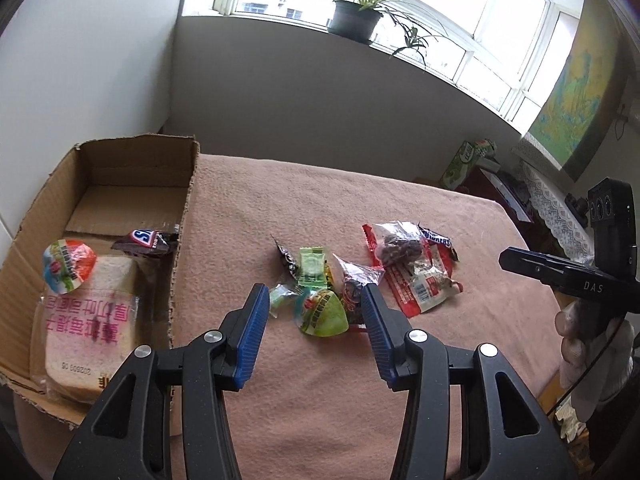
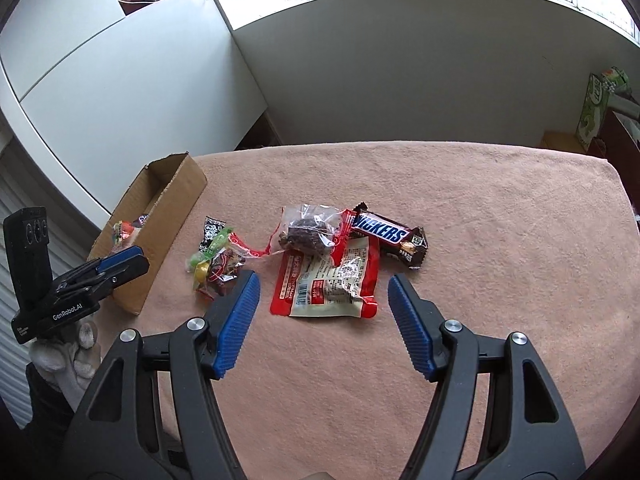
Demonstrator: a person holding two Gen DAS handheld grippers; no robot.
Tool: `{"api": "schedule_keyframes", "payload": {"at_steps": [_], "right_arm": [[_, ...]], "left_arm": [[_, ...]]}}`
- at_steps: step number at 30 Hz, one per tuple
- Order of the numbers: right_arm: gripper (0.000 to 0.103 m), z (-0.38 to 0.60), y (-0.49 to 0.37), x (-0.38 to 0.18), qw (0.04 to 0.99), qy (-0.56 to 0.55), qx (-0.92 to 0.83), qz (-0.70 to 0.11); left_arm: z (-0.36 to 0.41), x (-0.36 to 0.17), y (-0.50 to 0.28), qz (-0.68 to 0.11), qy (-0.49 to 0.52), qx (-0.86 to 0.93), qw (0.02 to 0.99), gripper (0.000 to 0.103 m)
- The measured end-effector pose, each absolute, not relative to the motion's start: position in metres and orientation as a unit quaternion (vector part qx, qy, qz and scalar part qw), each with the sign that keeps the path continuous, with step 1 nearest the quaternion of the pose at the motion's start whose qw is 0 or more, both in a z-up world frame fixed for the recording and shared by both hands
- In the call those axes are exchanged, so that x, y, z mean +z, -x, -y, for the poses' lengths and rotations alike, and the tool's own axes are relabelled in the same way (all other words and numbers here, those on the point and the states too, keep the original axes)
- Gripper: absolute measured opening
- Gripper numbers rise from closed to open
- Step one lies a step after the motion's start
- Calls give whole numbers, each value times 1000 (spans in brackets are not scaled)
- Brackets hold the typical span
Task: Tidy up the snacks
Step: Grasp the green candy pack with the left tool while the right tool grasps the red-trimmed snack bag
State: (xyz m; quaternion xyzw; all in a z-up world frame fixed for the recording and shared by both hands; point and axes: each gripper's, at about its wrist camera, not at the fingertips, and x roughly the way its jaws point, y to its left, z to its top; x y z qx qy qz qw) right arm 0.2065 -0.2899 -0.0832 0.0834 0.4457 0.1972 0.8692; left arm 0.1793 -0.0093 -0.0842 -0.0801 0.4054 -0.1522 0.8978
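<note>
A cardboard box [image 1: 184,216] stands at the table's left; it also shows in the right wrist view [image 2: 168,216]. It holds a bread pack [image 1: 88,328], a jelly cup [image 1: 68,266] and a Snickers bar [image 1: 146,240]. Loose snacks lie mid-table: a green jelly cup [image 1: 322,312], a green candy [image 1: 312,266], a red-and-white packet [image 2: 332,284], a clear bag of dark fruit [image 2: 310,232] and a Snickers bar [image 2: 390,236]. My left gripper [image 1: 314,300] is open, its fingers either side of the green jelly cup. My right gripper [image 2: 324,290] is open over the red-and-white packet.
A pink cloth [image 2: 460,208] covers the table. A grey wall and a window sill with potted plants [image 1: 358,12] stand behind. A green carton [image 1: 464,162] and a lace-covered stand are off the table's right edge.
</note>
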Motion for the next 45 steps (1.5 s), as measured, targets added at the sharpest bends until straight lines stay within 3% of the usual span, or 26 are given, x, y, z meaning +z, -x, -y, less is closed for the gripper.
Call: {"api": "schedule_keyframes", "payload": {"at_steps": [28, 37, 45], "right_arm": [[69, 182, -256, -153, 795, -152, 247, -533], [42, 175, -253, -158, 794, -114, 257, -540], [40, 186, -250, -154, 800, -98, 246, -538]], "left_arm": [[29, -132, -196, -452, 66, -147, 878, 47], [24, -138, -200, -455, 75, -155, 874, 47], [23, -139, -196, -455, 79, -155, 873, 46]]}}
